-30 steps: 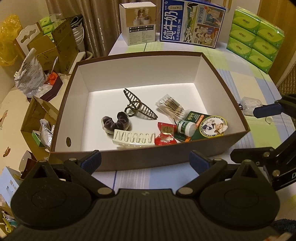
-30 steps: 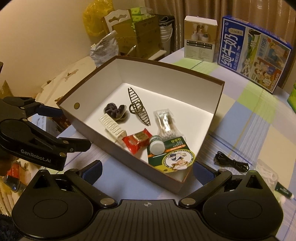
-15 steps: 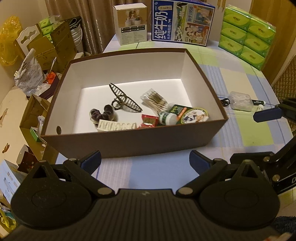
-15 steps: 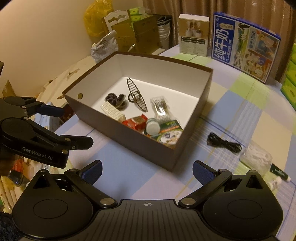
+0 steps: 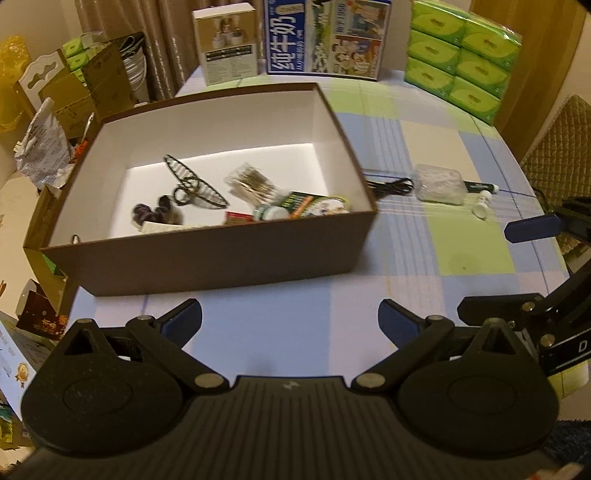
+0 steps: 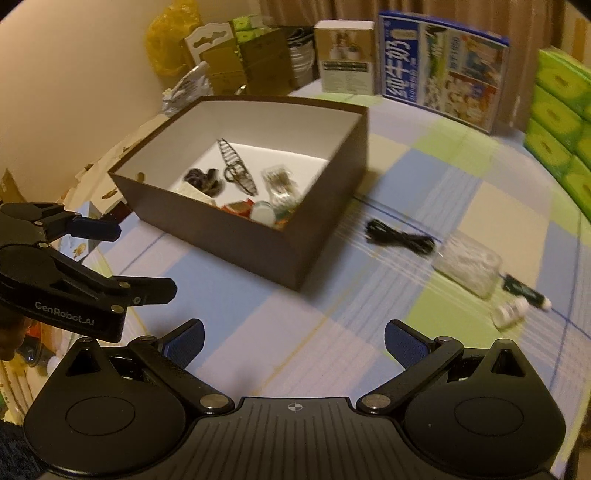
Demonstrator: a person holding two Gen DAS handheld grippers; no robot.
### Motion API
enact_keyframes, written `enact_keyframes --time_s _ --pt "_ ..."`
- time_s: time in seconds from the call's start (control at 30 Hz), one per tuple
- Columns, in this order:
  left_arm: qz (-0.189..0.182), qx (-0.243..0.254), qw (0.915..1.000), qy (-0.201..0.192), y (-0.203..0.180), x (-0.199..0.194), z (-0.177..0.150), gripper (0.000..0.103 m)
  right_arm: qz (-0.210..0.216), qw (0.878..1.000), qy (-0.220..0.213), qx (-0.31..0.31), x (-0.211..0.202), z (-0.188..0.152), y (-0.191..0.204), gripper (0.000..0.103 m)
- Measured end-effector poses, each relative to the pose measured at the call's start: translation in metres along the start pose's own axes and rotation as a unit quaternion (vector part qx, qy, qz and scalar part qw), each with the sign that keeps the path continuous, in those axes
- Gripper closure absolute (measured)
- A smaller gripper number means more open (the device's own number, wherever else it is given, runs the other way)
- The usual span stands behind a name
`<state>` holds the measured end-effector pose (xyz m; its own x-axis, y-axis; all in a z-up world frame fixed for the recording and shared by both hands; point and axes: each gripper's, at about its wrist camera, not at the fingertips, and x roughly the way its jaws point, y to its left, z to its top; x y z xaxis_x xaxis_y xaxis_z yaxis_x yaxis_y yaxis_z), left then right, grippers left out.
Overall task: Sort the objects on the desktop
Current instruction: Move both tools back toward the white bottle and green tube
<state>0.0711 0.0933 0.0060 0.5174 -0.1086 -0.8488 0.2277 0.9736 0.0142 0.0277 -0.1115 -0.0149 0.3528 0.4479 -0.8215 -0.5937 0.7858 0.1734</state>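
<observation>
Hiding low contents: box (image 5: 207,258) near wall; left gripper (image 5: 290,323), right gripper (image 6: 293,338) wide, empty.

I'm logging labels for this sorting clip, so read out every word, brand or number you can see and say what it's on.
"纯牛奶": large white characters on the blue milk carton at the back of the table.
"GenRobot.AI": white lettering on the left gripper body, seen from the right wrist.
"D": a single letter on the right gripper body; the rest is cut off.
Print on the white box, green packet and green tube: too small or blurred.
</observation>
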Motion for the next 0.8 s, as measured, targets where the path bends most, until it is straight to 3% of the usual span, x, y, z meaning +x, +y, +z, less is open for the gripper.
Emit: enact_keyframes --time_s 0.47,0.8 --pt "-0.056 0.051 0.9969 0.022 -0.078 0.022 -0.004 0.003 -0.055 0.994 0.009 0.093 -0.037 -0.067 -0.071 0.002" --pt "-0.11 0.109 0.9879 0.005 -0.128 0.037 0.008 0.003 -0.093 0.985 -0.01 0.147 -0.057 -0.093 -0.114 0.002"
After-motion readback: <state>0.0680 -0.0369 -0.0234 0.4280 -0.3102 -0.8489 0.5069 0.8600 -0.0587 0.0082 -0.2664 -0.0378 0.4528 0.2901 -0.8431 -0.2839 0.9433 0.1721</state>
